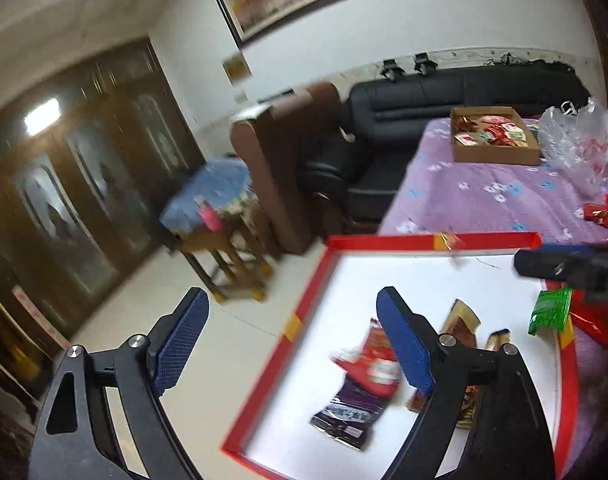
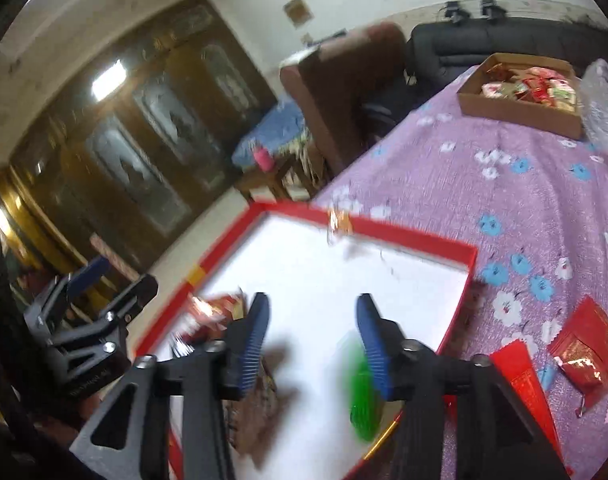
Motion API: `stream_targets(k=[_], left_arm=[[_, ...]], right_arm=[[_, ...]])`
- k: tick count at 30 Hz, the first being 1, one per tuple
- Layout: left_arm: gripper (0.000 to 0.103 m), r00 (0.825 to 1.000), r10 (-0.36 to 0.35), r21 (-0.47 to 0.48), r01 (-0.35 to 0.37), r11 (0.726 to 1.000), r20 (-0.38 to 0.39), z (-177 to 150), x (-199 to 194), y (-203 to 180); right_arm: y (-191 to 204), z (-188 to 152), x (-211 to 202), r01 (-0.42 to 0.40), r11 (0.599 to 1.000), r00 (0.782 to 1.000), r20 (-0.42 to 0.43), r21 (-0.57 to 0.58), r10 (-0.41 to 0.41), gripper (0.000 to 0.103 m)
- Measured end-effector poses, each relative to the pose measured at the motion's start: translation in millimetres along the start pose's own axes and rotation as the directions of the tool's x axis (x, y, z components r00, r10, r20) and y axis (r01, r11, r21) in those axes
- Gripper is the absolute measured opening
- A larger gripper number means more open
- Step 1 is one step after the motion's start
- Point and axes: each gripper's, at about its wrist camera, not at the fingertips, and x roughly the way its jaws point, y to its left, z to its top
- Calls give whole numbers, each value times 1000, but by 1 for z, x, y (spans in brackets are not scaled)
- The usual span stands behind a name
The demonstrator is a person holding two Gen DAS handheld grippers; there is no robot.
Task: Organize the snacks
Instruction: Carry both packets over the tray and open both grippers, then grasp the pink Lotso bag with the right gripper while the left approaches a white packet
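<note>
The green snack packet [image 2: 361, 404] is inside the red-rimmed white tray [image 2: 403, 236], near the tray's right edge, just below and beside the right finger of the right gripper [image 2: 311, 344], whose jaws are open and hold nothing; it is blurred, so I cannot tell if it is falling or lying. Its long axis seems to run almost along the fingers. The left gripper [image 1: 292, 344], also open and empty, hovers over the tray's left edge, so the right one is nearer.
</note>
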Motion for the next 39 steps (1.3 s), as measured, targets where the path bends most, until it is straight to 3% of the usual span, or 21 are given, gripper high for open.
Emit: stream_targets(k=[7, 12, 15, 18, 20, 24, 27, 28, 31, 34, 39], left_arm=[[87, 999, -41, 38, 40, 998, 32, 0, -24, -3], [87, 996, -88, 51, 87, 995, 23, 6, -29, -12], [87, 990, -138, 62, 137, 989, 18, 10, -33, -22], [87, 975, -222, 88, 221, 971, -3, 15, -36, -40], [87, 959, -281, 103, 282, 954, -30, 21, -38, -56], [87, 919, -382, 127, 392, 911, -96, 35, -44, -96], [87, 893, -433, 152, 449, 881, -126, 44, -50, -128], [87, 891, -435, 172, 453, 875, -131, 46, -53, -141], [87, 884, -447, 217, 468, 857, -138, 47, -60, -173], [87, 873, -455, 262, 487, 834, -175, 47, -59, -198], [87, 850, -483, 357, 526, 772, -209, 42, -57, -228]], right_arm=[[-15, 10, -29, 10, 997, 995, 98, 73, -17, 62], [-36, 13, -78, 46, 992, 983, 172, 117, -66, 62], [-63, 10, -129, 124, 981, 957, 243, 151, -158, 68], [-102, 3, -187, 238, 949, 912, 290, 206, -291, 73], [-134, -4, -226, 309, 911, 876, 292, 273, -384, 74], [-189, -24, -272, 369, 850, 833, 271, 375, -482, 74], [-222, -43, -281, 289, 844, 857, 271, 452, -439, 74], [-232, -44, -279, 314, 816, 872, 194, 485, -450, 74], [-238, -42, -275, 394, 792, 873, 78, 466, -481, 74], [-239, -51, -272, 405, 808, 894, 0, 428, -447, 74], [-228, -55, -254, 440, 829, 892, -63, 346, -447, 74]])
